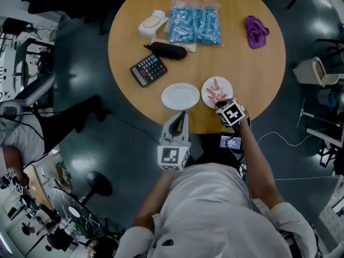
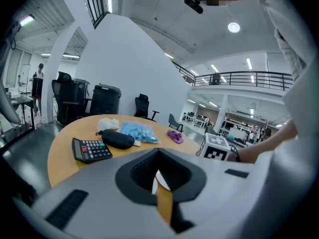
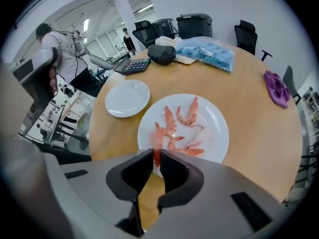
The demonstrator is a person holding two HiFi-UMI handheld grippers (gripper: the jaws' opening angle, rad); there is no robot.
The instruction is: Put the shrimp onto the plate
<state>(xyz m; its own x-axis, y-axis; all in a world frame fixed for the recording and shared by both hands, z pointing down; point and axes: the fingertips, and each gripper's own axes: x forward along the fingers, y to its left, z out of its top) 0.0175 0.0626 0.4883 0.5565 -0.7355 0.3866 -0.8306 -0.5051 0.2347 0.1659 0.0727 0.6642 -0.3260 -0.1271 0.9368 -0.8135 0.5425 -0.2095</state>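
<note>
Two white plates sit near the front edge of the round wooden table (image 1: 252,74). The right plate (image 1: 228,85) (image 3: 214,121) holds several pink shrimp (image 3: 187,114). The left plate (image 1: 180,96) (image 3: 127,97) is empty. My right gripper (image 1: 219,100) (image 3: 156,153) hangs over the near-left rim of the shrimp plate, shut on one shrimp (image 3: 156,142) that sticks out past its tips. My left gripper (image 1: 181,114) (image 2: 158,153) hovers just off the table's front edge, pointing at the empty plate, jaws together with nothing in them.
Farther back on the table lie a black calculator (image 1: 148,69), a black pouch (image 1: 168,50), a bag of blue packets (image 1: 194,21), a white crumpled item (image 1: 152,23) and a purple cloth (image 1: 256,31). Office chairs and a bin (image 1: 314,71) stand around the table.
</note>
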